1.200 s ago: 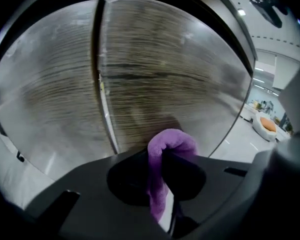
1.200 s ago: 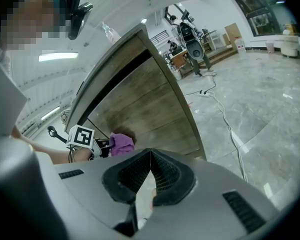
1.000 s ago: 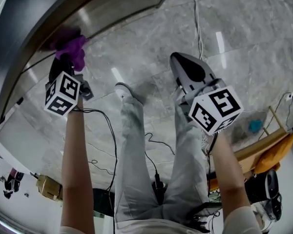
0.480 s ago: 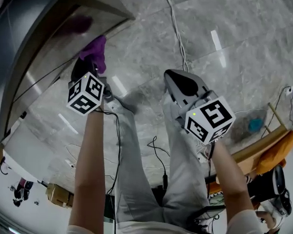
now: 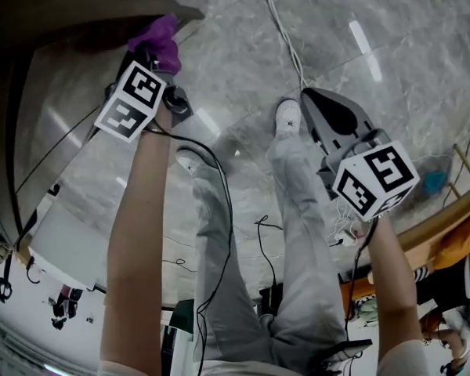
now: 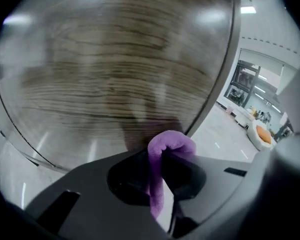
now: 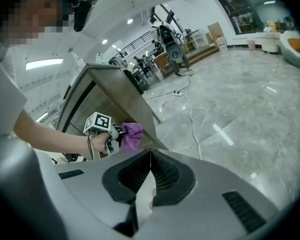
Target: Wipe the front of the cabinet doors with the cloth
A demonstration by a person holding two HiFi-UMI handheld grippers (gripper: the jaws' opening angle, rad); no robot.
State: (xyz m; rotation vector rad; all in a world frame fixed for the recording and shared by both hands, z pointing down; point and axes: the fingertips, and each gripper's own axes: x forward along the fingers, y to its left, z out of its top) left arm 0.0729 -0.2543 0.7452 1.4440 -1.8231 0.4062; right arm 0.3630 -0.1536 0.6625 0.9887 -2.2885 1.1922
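Observation:
A purple cloth (image 5: 161,41) is pinched in my left gripper (image 5: 150,53), which is shut on it and holds it against the wood-grain cabinet door (image 5: 70,92) near the door's right edge. In the left gripper view the cloth (image 6: 166,151) bulges out between the jaws, right in front of the door face (image 6: 115,74). From the right gripper view, the cloth (image 7: 132,135) and the left gripper (image 7: 117,139) show beside the cabinet (image 7: 110,91). My right gripper (image 5: 323,108) hangs shut and holds nothing over the floor, well to the right of the cabinet.
The person's legs and white shoes (image 5: 287,117) stand on the grey marble floor (image 5: 392,22). A white cable (image 5: 286,34) runs across it. An orange chair (image 5: 454,241) and clutter sit at the lower right. Equipment (image 7: 170,39) stands far back in the hall.
My left gripper has moved up and to the right along the door with the cloth. The view has shifted, and the right gripper has drifted slightly right.

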